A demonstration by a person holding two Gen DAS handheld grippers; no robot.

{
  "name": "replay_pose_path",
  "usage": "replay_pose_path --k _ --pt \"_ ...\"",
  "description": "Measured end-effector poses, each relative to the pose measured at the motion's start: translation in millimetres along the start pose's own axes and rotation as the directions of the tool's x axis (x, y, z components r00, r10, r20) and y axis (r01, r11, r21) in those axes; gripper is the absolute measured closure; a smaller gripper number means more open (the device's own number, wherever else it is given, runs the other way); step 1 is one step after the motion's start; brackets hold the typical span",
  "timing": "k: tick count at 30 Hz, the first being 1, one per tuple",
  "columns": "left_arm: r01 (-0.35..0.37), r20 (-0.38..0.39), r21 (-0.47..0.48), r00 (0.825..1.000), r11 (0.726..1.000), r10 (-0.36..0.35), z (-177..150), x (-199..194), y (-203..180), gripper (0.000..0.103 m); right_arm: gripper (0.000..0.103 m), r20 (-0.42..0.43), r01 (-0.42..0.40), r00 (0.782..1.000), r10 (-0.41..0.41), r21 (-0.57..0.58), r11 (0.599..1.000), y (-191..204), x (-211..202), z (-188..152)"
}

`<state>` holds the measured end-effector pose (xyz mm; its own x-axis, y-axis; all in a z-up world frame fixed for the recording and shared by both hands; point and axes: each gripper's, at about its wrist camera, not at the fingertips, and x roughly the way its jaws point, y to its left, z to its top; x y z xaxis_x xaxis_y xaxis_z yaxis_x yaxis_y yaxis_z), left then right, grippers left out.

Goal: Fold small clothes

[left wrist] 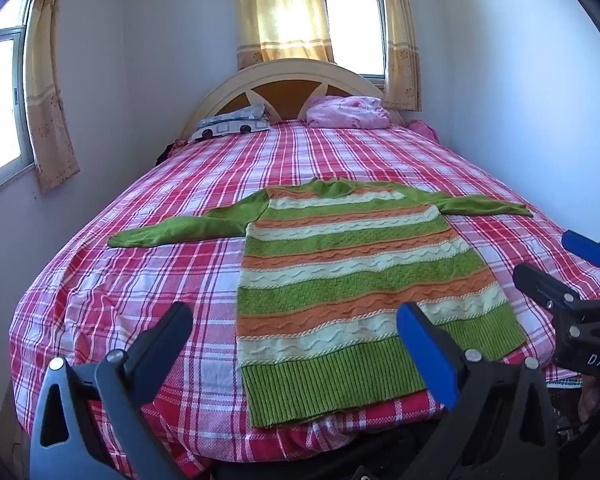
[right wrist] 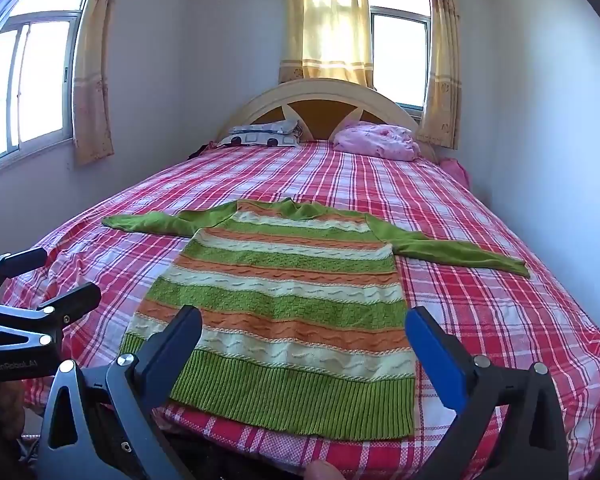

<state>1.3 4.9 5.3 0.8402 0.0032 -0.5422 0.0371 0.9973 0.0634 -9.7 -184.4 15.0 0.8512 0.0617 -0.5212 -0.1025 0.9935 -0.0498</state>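
Observation:
A small knitted sweater (left wrist: 352,276) (right wrist: 284,312) with green, orange and cream stripes lies flat on the bed, hem toward me and both green sleeves spread out sideways. My left gripper (left wrist: 296,320) hovers open above the hem's left part, holding nothing. My right gripper (right wrist: 304,324) hangs open over the hem's middle, also with nothing in it. Each gripper shows at the edge of the other's view: the right gripper (left wrist: 556,256) and the left gripper (right wrist: 66,274).
The sweater rests on a bed with a red-and-white plaid sheet (left wrist: 140,264) (right wrist: 500,280). A patterned pillow (left wrist: 230,122) and a pink bundle (left wrist: 346,112) lie by the headboard (left wrist: 288,80). Walls and curtained windows close in on both sides.

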Motion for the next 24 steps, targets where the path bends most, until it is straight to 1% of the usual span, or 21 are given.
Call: replay_pose_path --k 8,24 --pt "0.001 -0.010 -0.010 1.000 1.000 -0.001 -0.8 3.2 4.5 0.000 0.001 -0.026 -0.006 1.000 0.006 0.018 1.000 -2.2 5.8 -2.6" --pt "0.001 -0.010 -0.019 1.000 1.000 -0.001 -0.2 4.3 7.8 0.000 0.001 -0.034 -0.004 0.999 0.004 0.022 1.000 -4.7 7.2 -2.8"
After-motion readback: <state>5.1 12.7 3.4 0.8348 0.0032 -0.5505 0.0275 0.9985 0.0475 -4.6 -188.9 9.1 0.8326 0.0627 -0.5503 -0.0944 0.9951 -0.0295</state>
